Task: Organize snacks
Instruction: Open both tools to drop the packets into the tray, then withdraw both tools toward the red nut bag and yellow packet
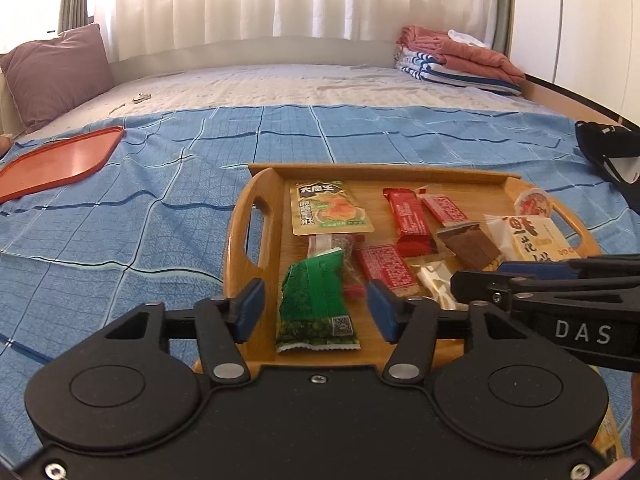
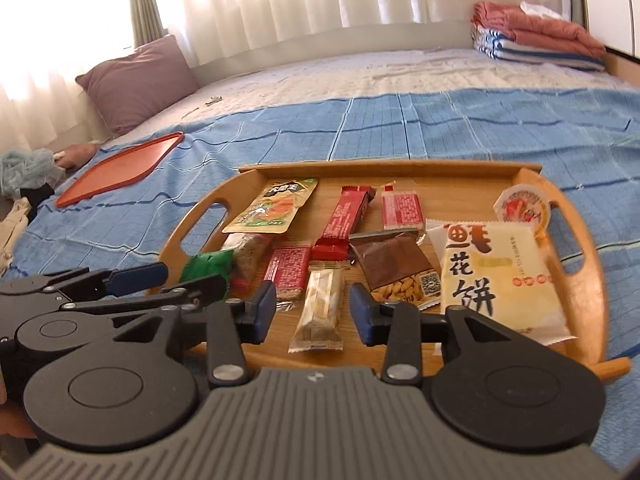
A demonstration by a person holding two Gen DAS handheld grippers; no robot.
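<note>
A wooden tray (image 1: 240,240) (image 2: 584,300) with handle cut-outs lies on the blue bedspread and holds several snack packets. My left gripper (image 1: 316,308) is open, its blue pads either side of a green packet (image 1: 316,304) that lies on the tray untouched. My right gripper (image 2: 313,308) is open over a beige bar (image 2: 320,308), pads apart from it. Around them lie a red bar (image 2: 344,216), a brown peanut packet (image 2: 396,268), a large cream pastry packet (image 2: 496,276), a yellow-green pouch (image 1: 330,208) and a round jelly cup (image 2: 522,204).
An orange-red flat tray (image 1: 60,160) (image 2: 120,168) lies on the bedspread to the far left. A purple pillow (image 2: 140,80) sits at the bed's back left, folded blankets (image 2: 540,36) at back right. A dark strap item (image 1: 612,160) lies right of the wooden tray.
</note>
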